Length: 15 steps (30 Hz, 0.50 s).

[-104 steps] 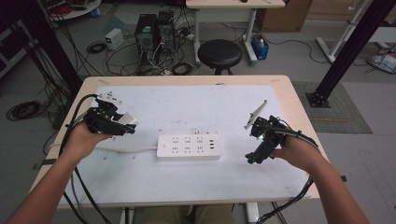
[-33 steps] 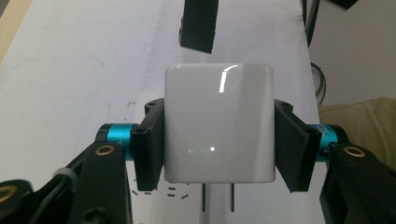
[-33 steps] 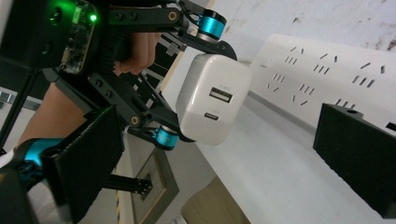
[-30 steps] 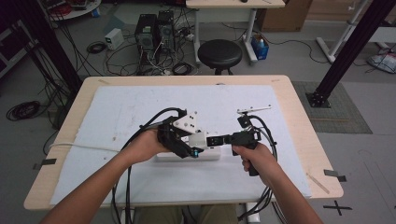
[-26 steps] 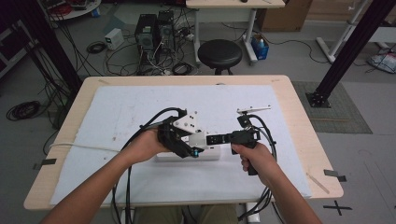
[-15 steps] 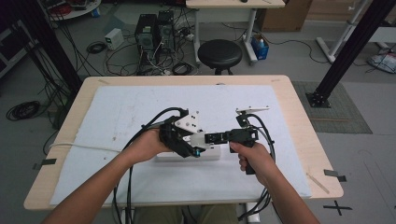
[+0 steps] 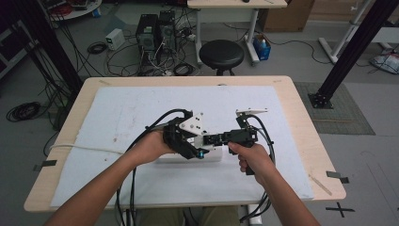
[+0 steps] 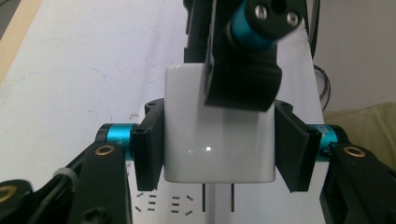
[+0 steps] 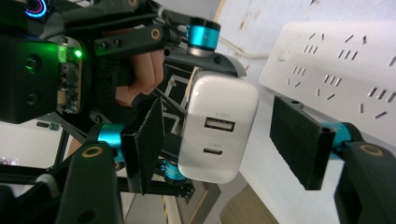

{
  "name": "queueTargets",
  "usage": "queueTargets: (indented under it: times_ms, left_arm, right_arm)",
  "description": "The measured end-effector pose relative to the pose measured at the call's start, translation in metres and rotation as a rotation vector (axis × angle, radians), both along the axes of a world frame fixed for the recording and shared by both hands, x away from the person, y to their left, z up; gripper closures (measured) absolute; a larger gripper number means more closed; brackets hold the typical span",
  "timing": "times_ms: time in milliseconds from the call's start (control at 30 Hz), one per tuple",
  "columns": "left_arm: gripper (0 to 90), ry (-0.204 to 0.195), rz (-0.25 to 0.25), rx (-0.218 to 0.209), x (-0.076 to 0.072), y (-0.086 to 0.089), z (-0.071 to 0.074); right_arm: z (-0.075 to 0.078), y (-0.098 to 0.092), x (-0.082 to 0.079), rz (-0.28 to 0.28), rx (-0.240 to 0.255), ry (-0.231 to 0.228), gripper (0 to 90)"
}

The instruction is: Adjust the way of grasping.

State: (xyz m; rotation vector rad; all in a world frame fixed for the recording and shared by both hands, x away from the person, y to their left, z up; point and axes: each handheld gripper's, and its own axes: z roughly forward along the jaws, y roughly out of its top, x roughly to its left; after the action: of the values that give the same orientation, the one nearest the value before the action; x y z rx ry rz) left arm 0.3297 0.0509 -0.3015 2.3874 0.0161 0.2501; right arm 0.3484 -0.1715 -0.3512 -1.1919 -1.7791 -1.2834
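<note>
While the left claw (image 8: 219, 154) pinches the charger (image 8: 218, 140), the right claw (image 9: 229, 144), spread, faces its 2 ports (image 9: 218, 137).

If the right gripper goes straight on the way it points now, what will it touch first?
Most likely the white charger, with its two ports facing it. The charger sits between the open right gripper jaws and is clamped by the left gripper. Depth is unclear, but nothing else seems nearer.

The charger (image 8: 218, 140) at the frame's centre was glossy white plastic catching a glint, the jaw pads (image 9: 295, 140) looked matt black and rough, the power strip (image 9: 336, 70) at upper right was smooth white plastic, and the table (image 7: 306, 122) edge showed pale wood.
</note>
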Motion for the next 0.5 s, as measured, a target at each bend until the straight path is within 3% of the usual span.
queueTargets:
  times_ms: [500]
  left_arm:
    - [42.5, -0.043, -0.009, 0.033, -0.0034, -0.0025, -0.0021]
  right_arm:
    - [-0.0070, 0.0046, 0.0027, 0.005, 0.037, 0.031, 58.2]
